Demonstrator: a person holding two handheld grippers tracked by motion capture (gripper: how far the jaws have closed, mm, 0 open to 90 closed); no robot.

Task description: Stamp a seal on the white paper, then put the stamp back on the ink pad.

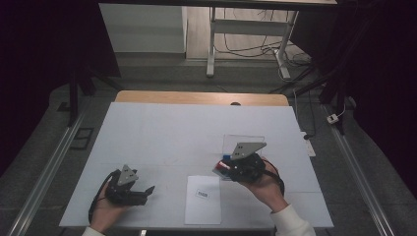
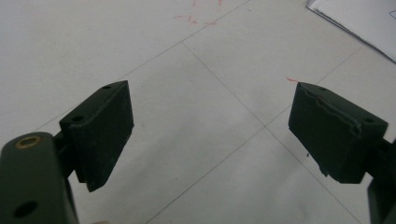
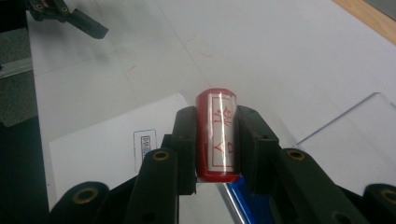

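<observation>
Showing: a bench (image 1: 147, 128) covered in white sheeting, seen from above and from each gripper's own camera
Left gripper (image 2: 210, 135): lower left of the high view, held in the person's left hand (image 1: 105, 209); jaws spread wide apart with nothing between them; white bench surface with faint seams and small red marks visible through the gap
Right gripper (image 3: 217, 140): lower centre-right of the high view, held in the person's right hand (image 1: 265, 189), a white sleeve (image 1: 292, 223) at the bottom edge; jaws closed against both sides of a red cylinder (image 3: 218, 135)
Red cylinder: centre of the right gripper view, clamped between the two pads; white label with red characters facing the camera; a blue part (image 3: 247, 198) shows just below it, its nature unclear
White paper sheet (image 1: 203, 199): lower centre of the high view, between the two grippers; lying flat; small printed label (image 1: 202, 194) near its middle
Clear plastic sheet (image 1: 243, 142): flat on the bench just beyond the right gripper; edges visible at right in the right gripper view
</observation>
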